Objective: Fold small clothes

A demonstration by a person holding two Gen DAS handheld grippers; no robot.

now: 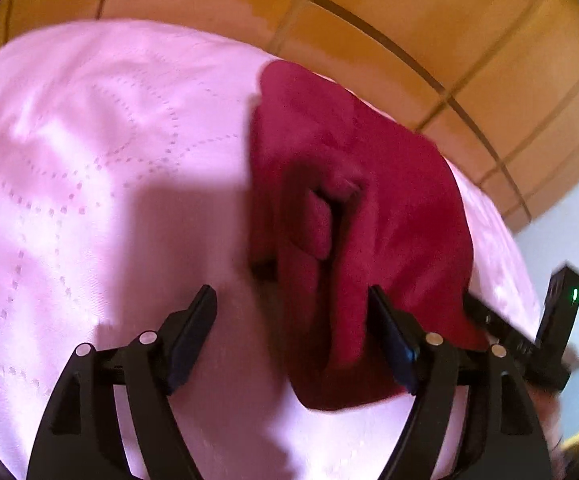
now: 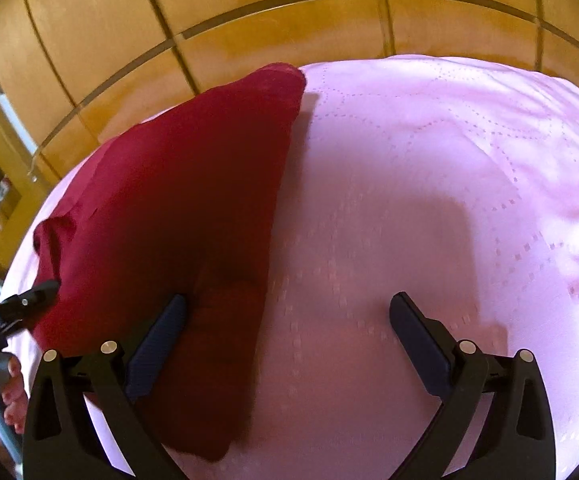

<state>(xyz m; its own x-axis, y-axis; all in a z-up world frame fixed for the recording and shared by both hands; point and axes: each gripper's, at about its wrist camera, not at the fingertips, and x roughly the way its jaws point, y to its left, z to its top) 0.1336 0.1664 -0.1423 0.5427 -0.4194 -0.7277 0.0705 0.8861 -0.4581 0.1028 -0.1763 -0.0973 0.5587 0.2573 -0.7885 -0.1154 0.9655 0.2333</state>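
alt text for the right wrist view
A red garment lies bunched on a pink bedspread, under the open right claw, whose left finger overlaps the cloth. Wooden panels stand behind, and the left claw's tip enters at the left edge.

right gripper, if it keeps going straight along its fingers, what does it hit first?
Most likely the pink bedspread. The open right gripper points down at bare cover just beside the red garment, whose edge lies under its one finger. Depth is unclear; it may clip that edge.
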